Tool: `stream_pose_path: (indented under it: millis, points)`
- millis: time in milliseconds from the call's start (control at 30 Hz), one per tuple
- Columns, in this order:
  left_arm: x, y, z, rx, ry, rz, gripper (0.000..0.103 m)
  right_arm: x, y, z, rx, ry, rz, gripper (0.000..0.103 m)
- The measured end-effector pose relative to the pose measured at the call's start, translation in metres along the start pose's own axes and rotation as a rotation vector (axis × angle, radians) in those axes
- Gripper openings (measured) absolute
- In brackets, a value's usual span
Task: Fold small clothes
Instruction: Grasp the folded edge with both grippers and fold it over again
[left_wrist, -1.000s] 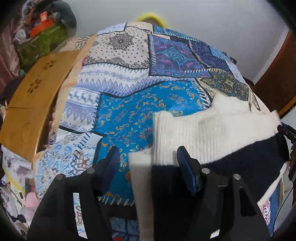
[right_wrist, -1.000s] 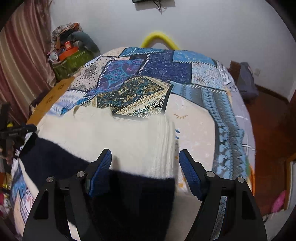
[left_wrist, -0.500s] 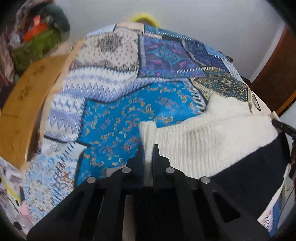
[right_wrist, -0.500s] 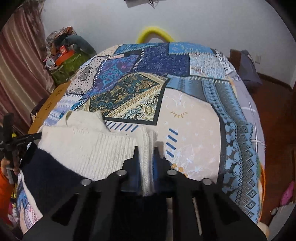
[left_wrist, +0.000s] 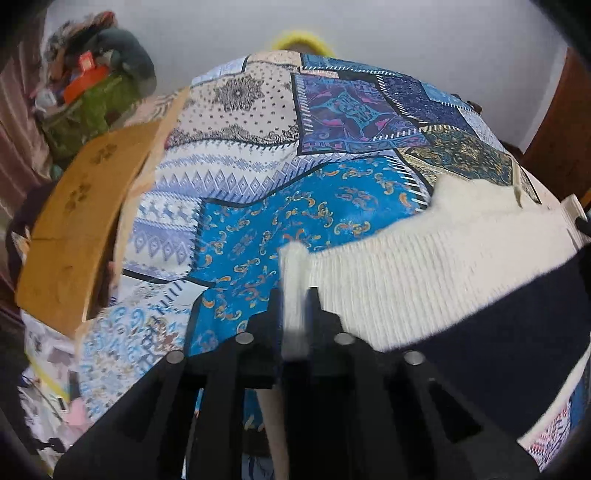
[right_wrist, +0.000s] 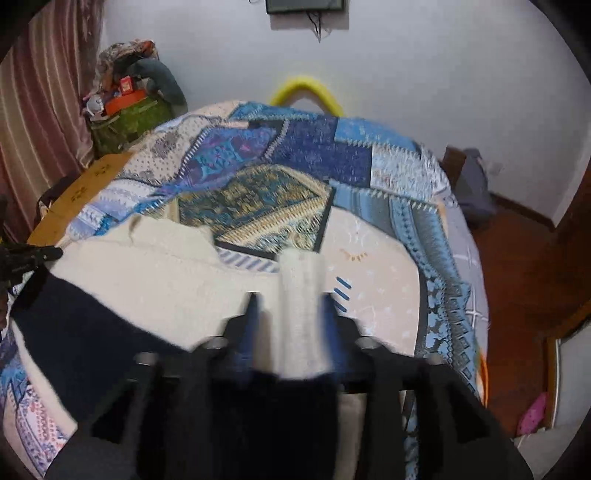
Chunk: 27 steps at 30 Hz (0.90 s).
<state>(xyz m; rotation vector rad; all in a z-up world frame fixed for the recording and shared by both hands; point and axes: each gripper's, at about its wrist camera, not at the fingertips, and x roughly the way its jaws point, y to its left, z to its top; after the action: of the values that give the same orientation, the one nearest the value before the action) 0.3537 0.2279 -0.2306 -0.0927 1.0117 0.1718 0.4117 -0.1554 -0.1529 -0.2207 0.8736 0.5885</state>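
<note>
A small knit sweater (left_wrist: 424, 273), cream on its upper part with a navy band (left_wrist: 491, 332) below, lies across the patchwork bedspread (left_wrist: 280, 229). My left gripper (left_wrist: 294, 295) is shut on the sweater's left cream edge. In the right wrist view my right gripper (right_wrist: 291, 299) is shut on the sweater's right cream edge (right_wrist: 301, 288), which bunches up between the fingers. The sweater (right_wrist: 147, 273) stretches between the two grippers. The left gripper's tip (right_wrist: 33, 254) shows at the far left of the right wrist view.
A wooden board (left_wrist: 81, 225) runs along the bed's left side. A pile of bags and clutter (right_wrist: 129, 99) stands at the back left by a striped curtain (right_wrist: 40, 92). A yellow hoop (right_wrist: 306, 88) sits behind the bed. Wooden floor (right_wrist: 517, 295) lies to the right.
A second ago both grippers were open around the sweater's side edges. They have shut on the edges and lifted them a little; the views are blurred by motion.
</note>
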Motion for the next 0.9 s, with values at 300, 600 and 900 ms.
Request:
stream_pose_path:
  millis: [300, 600, 900]
  points:
    - [-0.068, -0.034, -0.003, 0.006, -0.114, -0.12, 0.068, -0.035, 0.073, 0.003, -0.119, -0.073, 0.194, 0.06]
    - [-0.041, -0.082, -0.015, 0.028, -0.04, -0.202, 0.07, 0.02, 0.124, -0.017, -0.141, 0.053, 0.281, 0.06]
    - [-0.028, -0.063, -0.051, -0.008, -0.018, -0.168, 0.085, 0.009, 0.104, -0.046, -0.159, 0.057, 0.23, 0.06]
